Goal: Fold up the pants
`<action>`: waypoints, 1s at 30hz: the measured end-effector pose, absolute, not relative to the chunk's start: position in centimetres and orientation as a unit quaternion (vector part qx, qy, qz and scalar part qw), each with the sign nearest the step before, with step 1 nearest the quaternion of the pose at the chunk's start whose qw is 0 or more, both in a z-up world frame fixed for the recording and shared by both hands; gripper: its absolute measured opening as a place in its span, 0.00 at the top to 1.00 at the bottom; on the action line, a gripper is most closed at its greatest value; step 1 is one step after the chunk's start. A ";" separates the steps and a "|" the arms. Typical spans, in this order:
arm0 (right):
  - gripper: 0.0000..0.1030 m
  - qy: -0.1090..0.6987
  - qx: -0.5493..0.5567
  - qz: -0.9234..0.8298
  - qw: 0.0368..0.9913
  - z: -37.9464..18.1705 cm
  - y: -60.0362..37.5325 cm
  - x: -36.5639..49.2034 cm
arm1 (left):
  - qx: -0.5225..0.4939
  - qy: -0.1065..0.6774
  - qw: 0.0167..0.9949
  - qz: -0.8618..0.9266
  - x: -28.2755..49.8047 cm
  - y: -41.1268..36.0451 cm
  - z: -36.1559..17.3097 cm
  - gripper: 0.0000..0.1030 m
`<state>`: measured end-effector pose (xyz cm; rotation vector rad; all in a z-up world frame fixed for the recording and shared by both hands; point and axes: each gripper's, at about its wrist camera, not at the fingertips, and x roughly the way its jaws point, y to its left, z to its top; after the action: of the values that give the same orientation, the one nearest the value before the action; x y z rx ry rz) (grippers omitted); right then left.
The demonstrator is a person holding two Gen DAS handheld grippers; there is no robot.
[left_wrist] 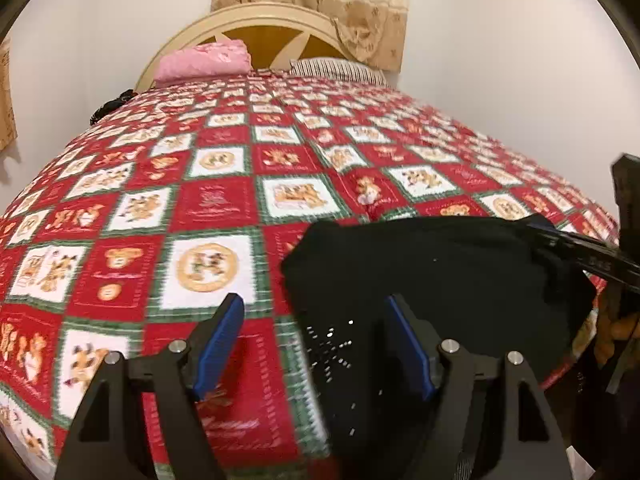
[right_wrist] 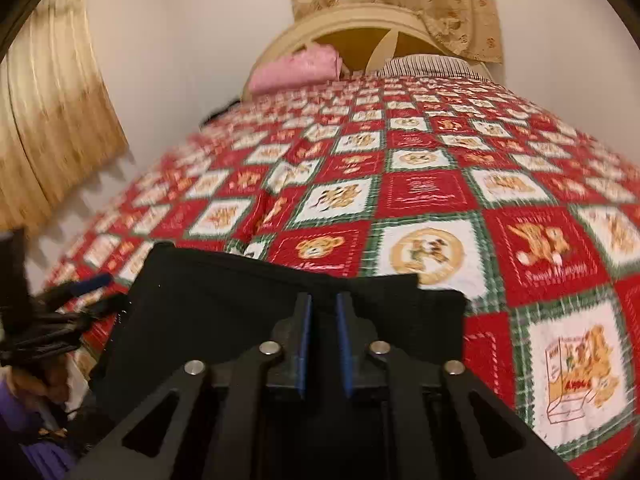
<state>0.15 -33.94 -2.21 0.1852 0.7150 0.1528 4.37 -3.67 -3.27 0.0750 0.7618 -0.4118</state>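
The black pants [left_wrist: 432, 276] lie bunched at the near edge of the bed, on the red, white and green teddy-bear quilt [left_wrist: 224, 200]. My left gripper [left_wrist: 316, 304] is open just above the pants' left edge, with nothing between its blue pads. In the right wrist view the pants [right_wrist: 240, 300] lie folded under my right gripper [right_wrist: 323, 300]. Its blue pads stand close together with black cloth between them. The right gripper's fingers [left_wrist: 576, 248] reach onto the pants from the right in the left wrist view. The left gripper [right_wrist: 80, 292] shows at the left edge.
A pink pillow [left_wrist: 204, 60] and a striped pillow [left_wrist: 336, 68] lie at the cream headboard [left_wrist: 256, 20]. Beige curtains [right_wrist: 52, 136] hang on the left wall. White walls flank the bed. A dark item [left_wrist: 112, 106] sits at the bed's far left edge.
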 end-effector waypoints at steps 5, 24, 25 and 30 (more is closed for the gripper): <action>0.91 0.313 0.158 0.058 0.935 -0.3 -35.5 -3.1 | 0.058 0.382 0.904 -0.182 4.1 -4.4 -4.7 0.24; 0.34 0.313 0.102 -0.036 0.944 -3.9 -32.5 -7.5 | -0.030 0.432 0.885 -0.170 3.8 -4.9 -5.6 0.01; 0.38 0.314 0.100 -0.036 0.944 -3.9 -32.4 -7.6 | -0.029 0.431 0.886 -0.168 3.8 -5.0 -5.6 0.01; 0.55 0.314 0.106 -0.019 0.943 -4.1 -32.3 -7.5 | -0.032 0.439 0.883 -0.164 3.8 -5.1 -5.5 0.00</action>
<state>-7.51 -32.28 -4.11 0.2157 0.6402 -0.0395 3.76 -5.10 -5.47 -0.0665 0.9135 -0.3406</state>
